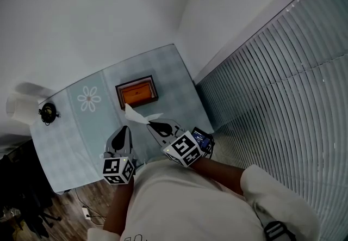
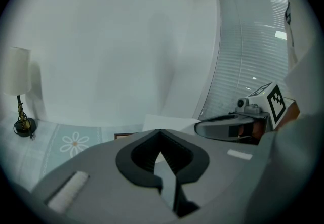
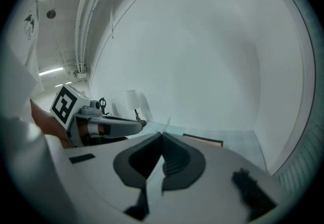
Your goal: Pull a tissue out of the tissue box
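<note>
On the checked table (image 1: 70,142), just in front of the orange-brown tissue box (image 1: 137,93), the tissue (image 1: 138,115) hangs as a white sheet from the right gripper (image 1: 156,124), whose jaws are pinched together on its edge. The pull looks nearly done - the sheet's far corner reaches the box's front rim, and I cannot tell whether it has fully come free. The left gripper (image 1: 122,135) sits beside it over the table with its jaws together and nothing in them. No brand or lettering can be read on the box; the only markings are a daisy print (image 1: 88,98) on the cloth and the black-and-white squares on the gripper cubes (image 1: 183,149).
</note>
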Tool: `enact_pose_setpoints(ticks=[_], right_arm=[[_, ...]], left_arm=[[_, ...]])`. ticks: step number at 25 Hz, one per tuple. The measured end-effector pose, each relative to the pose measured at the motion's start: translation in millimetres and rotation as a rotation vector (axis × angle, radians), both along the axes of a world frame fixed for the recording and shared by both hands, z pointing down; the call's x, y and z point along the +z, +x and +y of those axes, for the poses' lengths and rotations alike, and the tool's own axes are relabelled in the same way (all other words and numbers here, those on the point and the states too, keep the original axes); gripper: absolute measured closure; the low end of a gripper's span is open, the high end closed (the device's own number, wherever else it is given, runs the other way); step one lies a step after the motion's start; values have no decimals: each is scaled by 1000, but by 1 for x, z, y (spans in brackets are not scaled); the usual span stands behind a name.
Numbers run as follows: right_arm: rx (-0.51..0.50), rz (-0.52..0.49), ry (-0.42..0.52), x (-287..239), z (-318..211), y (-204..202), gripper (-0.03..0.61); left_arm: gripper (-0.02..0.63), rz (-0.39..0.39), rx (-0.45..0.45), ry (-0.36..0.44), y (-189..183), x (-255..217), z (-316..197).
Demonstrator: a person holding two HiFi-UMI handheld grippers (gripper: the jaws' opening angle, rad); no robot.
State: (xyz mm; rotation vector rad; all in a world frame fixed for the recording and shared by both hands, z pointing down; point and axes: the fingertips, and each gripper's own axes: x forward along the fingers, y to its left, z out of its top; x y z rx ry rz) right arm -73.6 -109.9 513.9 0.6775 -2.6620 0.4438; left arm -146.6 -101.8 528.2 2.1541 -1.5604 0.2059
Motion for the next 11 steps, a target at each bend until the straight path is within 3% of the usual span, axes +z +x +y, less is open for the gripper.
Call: enact_pose_setpoints(ticks=[11], right_arm=[[9,9,-15,6,1,4,566]], left_arm=[[606,1,6,-10,4,3,1]])
